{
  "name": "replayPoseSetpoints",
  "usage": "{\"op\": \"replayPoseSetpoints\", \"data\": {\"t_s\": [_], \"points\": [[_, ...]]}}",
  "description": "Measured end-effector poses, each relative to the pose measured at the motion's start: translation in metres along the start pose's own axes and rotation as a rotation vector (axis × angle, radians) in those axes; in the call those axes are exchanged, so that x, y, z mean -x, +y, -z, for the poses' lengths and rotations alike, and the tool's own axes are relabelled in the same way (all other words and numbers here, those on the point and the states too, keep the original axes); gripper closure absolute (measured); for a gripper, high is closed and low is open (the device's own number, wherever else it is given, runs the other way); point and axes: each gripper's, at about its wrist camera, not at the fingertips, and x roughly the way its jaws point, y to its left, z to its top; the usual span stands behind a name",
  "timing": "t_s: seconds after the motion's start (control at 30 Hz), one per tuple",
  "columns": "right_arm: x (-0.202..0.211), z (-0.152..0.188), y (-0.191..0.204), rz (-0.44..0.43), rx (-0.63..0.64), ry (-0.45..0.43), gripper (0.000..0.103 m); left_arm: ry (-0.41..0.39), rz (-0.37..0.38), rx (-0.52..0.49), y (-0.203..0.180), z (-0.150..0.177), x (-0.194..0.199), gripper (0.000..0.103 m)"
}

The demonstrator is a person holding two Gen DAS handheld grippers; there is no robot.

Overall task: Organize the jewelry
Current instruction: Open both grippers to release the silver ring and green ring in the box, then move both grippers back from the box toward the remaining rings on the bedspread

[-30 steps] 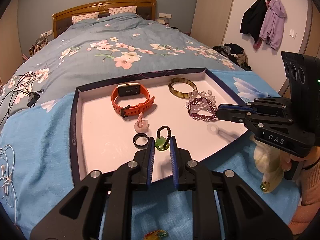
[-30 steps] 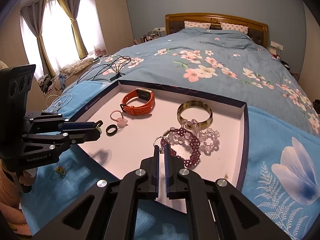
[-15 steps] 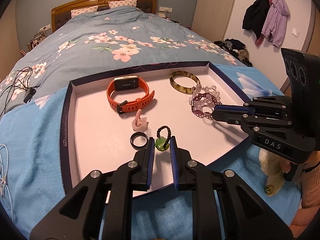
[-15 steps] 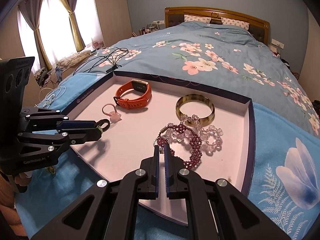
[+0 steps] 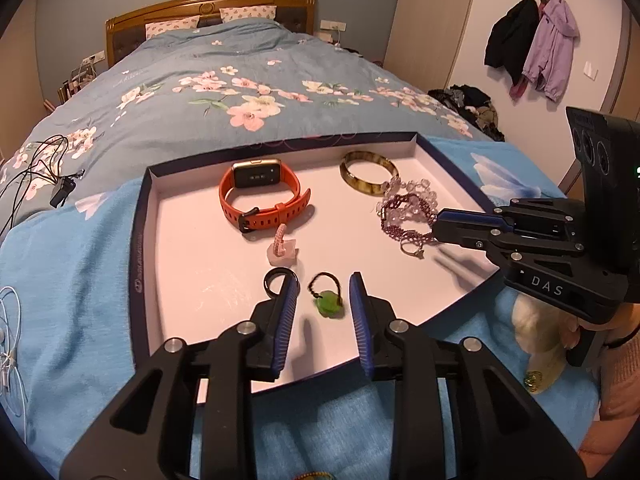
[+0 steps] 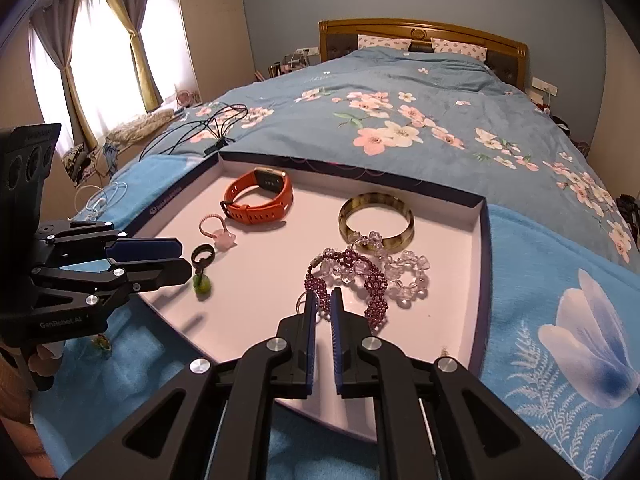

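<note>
A white tray with a dark blue rim [image 5: 138, 240] [image 6: 482, 280] lies on the bed. In it are an orange watch [image 5: 260, 196] [image 6: 260, 196], a brown bangle [image 5: 368, 172] [image 6: 376, 216], purple and clear bead bracelets [image 5: 408, 208] [image 6: 372, 276], a pink ring [image 5: 282, 246] and a black ring [image 5: 276, 280] [image 6: 202, 256]. My left gripper [image 5: 322, 294] [image 6: 180, 256] is opening; a green pendant on a black cord [image 5: 328, 304] [image 6: 202, 286] lies on the tray between its fingers, untouched. My right gripper [image 6: 324, 300] [image 5: 440, 224] is opening narrowly; a thin silver ring [image 5: 412, 248] [image 6: 302, 304] lies beside its tip.
Black cables [image 5: 40, 168] [image 6: 200, 128] and white earphones [image 5: 8, 340] lie left of the tray. A small green trinket [image 5: 532, 378] [image 6: 102, 342] sits on the blue towel [image 5: 72, 280] near the tray's front edge. The flowered quilt [image 5: 240, 80] stretches behind.
The left jaws have spread and the green pendant has dropped from them onto the tray. The right jaws have parted slightly and the silver ring now lies on the tray.
</note>
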Motion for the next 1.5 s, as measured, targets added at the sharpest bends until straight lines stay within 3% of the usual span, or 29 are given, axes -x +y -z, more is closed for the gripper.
{"op": "replayPoseSetpoints", "data": {"t_s": [0.63,1.1,1.5], "points": [[0.055,0.021,0.002,-0.044,-0.026,-0.073,0.068,-0.139,-0.044,0.020,0.013,0.033,0.088,0.055],[0.072,0.088,0.015,-0.083,-0.031,0.035,0.064,-0.067,-0.035,-0.027,0.004,0.087,0.096,0.046],[0.078,0.110,0.024,-0.102,-0.025,0.065,0.064,-0.010,-0.033,-0.059,-0.006,0.100,0.084,0.046]]}}
